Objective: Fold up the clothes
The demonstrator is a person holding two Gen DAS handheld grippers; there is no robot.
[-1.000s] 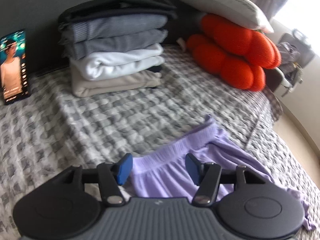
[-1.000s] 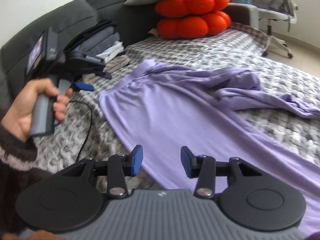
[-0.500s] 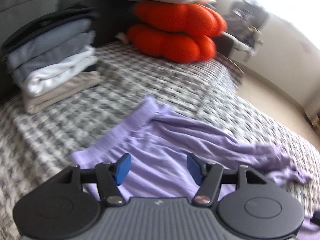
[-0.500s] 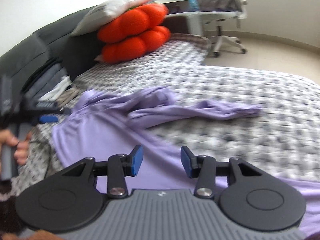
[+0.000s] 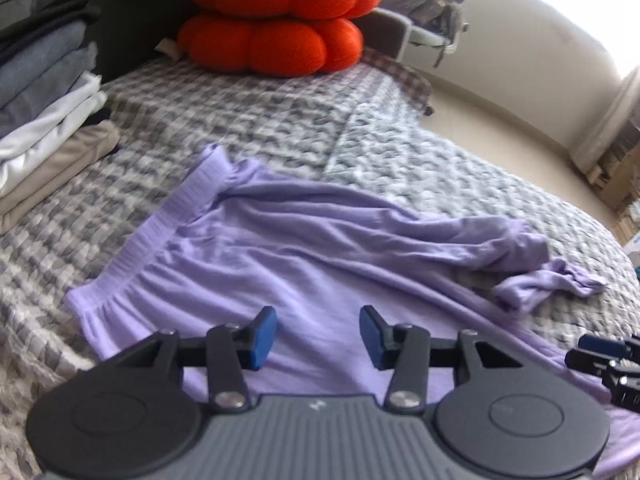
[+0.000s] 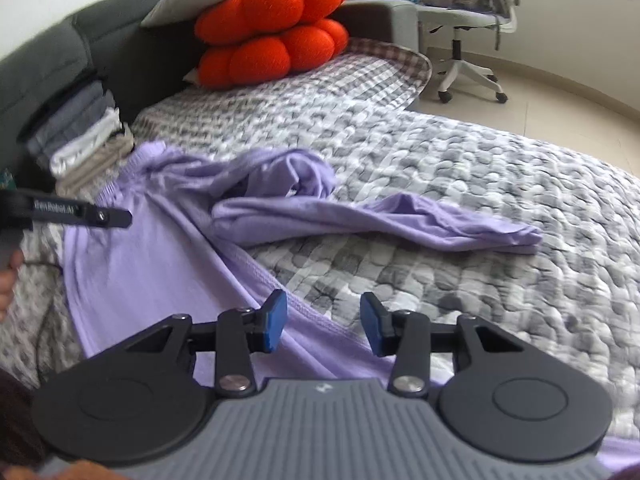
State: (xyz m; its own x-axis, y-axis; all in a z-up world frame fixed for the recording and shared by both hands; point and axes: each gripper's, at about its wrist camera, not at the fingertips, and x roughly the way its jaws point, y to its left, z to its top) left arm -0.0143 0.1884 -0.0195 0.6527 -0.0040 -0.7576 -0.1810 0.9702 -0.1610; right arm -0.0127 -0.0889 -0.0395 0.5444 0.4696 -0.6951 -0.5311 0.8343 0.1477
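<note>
**Both jaws part-open and closing over lilac trousers on the bed**

The left gripper (image 5: 318, 336) hovers above the lilac trousers (image 5: 304, 248), its jaws partly open and closing. The cloth lies beneath the gap, but the blue pads (image 5: 262, 336) press on nothing and nothing is gripped. The right gripper (image 6: 322, 328) is in the same condition: jaws partly open and closing, set over the side seam of one trouser leg where the fabric edge meets the quilt (image 6: 460, 184); its pads are also clear of the cloth.

The trousers are spread on the grey checked quilt of the bed. The gathered waistband (image 5: 160, 240) lies toward the stack of folded clothes (image 5: 44, 120) at the headboard side, near it but not touching. One leg runs flat toward the cameras; the other leg (image 6: 372, 220) is twisted and bunched, lying across the quilt and ending in a cuff well out to the right.

Open quilt surrounds the garment: a broad bare stretch between the waistband and the orange cushions (image 5: 276, 16), and more beyond the bunched leg toward the bed's far edge. An office chair (image 6: 468, 36) stands on the floor past that edge. In the right wrist view the left gripper enters from the left over the waist area, with part of a hand (image 6: 8, 276) at the frame's edge.
</note>
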